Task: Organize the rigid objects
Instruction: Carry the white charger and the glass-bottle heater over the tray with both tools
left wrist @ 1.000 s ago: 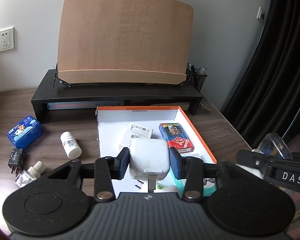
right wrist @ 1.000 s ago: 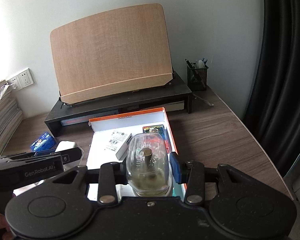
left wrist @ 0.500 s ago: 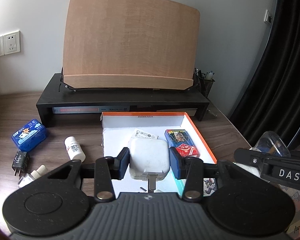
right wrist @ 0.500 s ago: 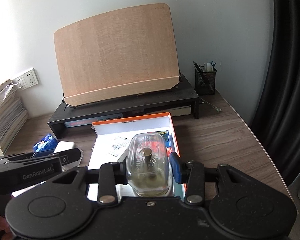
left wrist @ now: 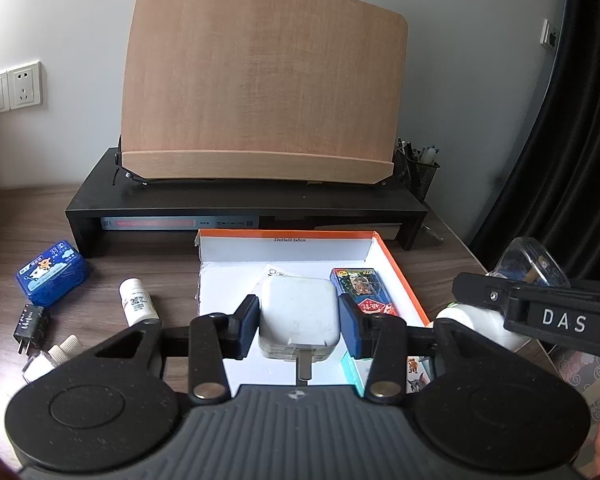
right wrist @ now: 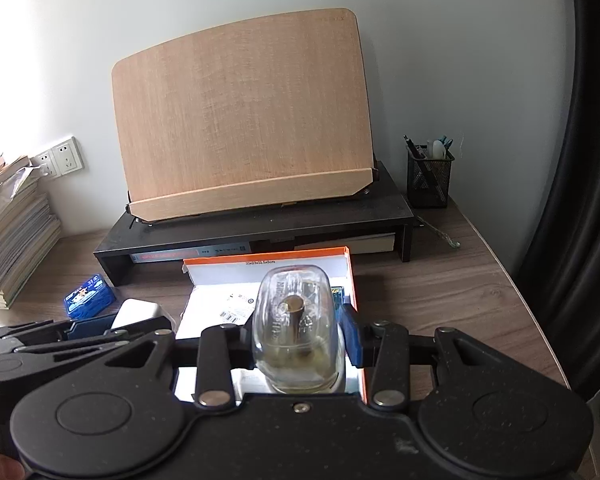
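Above the near end of the orange-rimmed box [left wrist: 396, 268], left gripper [left wrist: 299, 322] pinched a white charger [left wrist: 298, 320]; right gripper [right wrist: 298, 332] pinched a clear bottle [right wrist: 296, 320], box lying directly ahead and below.

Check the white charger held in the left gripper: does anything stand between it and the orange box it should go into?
Nothing visible does. The left gripper is shut on the white charger, held right over the open orange box. The card pack lies along the box's right side, and bare white floor shows beside it.
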A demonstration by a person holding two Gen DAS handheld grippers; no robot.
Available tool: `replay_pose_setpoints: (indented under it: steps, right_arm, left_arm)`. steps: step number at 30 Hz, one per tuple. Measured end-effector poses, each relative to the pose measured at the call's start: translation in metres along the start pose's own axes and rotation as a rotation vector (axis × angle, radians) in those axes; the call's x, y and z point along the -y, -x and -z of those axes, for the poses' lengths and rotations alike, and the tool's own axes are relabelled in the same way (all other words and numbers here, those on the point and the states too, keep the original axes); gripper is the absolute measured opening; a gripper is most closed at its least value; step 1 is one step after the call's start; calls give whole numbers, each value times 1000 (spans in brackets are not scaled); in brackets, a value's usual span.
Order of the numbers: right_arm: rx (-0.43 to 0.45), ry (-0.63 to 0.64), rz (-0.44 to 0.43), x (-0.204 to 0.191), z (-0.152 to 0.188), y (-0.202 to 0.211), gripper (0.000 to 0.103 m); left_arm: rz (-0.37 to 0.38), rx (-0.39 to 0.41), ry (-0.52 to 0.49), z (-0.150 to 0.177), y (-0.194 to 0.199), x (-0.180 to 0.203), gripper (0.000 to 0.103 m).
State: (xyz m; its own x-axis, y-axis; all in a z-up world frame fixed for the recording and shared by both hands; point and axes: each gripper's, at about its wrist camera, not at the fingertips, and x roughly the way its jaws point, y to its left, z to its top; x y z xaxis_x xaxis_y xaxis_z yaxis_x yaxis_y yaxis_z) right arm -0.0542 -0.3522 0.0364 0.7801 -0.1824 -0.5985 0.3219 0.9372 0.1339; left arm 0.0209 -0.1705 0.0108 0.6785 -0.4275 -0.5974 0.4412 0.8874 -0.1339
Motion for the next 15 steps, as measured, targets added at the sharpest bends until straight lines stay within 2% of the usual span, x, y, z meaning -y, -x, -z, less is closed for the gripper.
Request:
replay_pose_setpoints:
  steps: [15]
  right_arm:
    - [-13, 45, -49, 10, -9, -29, 48]
  left_arm:
    - [-44, -22, 33, 1, -21, 9, 43]
